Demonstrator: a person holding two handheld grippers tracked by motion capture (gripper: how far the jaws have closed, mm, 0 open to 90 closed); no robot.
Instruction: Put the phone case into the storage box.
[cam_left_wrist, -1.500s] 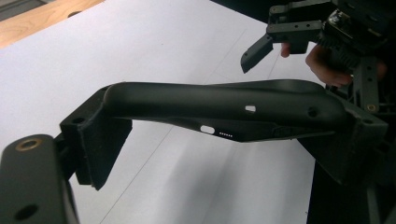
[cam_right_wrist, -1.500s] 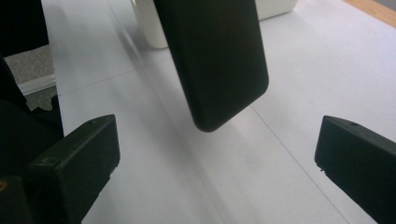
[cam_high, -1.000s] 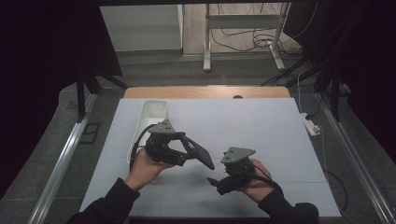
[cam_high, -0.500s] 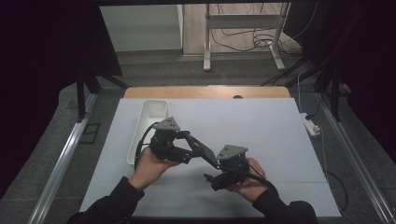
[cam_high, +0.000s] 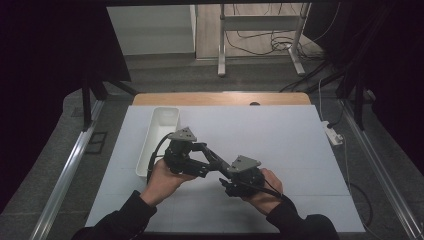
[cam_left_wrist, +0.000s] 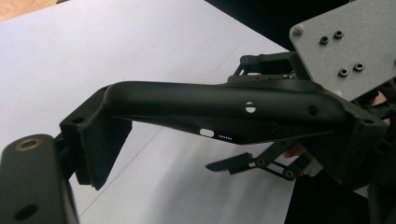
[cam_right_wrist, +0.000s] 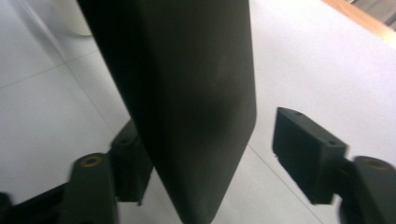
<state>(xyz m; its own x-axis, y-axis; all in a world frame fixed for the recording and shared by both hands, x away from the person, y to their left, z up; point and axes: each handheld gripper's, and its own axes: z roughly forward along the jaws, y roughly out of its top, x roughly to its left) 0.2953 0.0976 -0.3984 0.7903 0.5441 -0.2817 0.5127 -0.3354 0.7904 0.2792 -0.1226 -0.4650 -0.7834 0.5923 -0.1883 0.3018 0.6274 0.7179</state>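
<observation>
Nearest you, the R gripper sits low over the table w/ its jaws around the free end of the dark flat remote-like object. They've just been closing, but in the right gripper view one pad is clear of the object's edge, so it's not clamped yet. Just beyond, your L gripper is clenched on the object's other end, holding it off the table btwn both hands. Looks like a handover mid-step. Next: finish closing R squarely on the flat faces, then release L. Farther back-left, the white tray waits, prob. the drop spot.
</observation>
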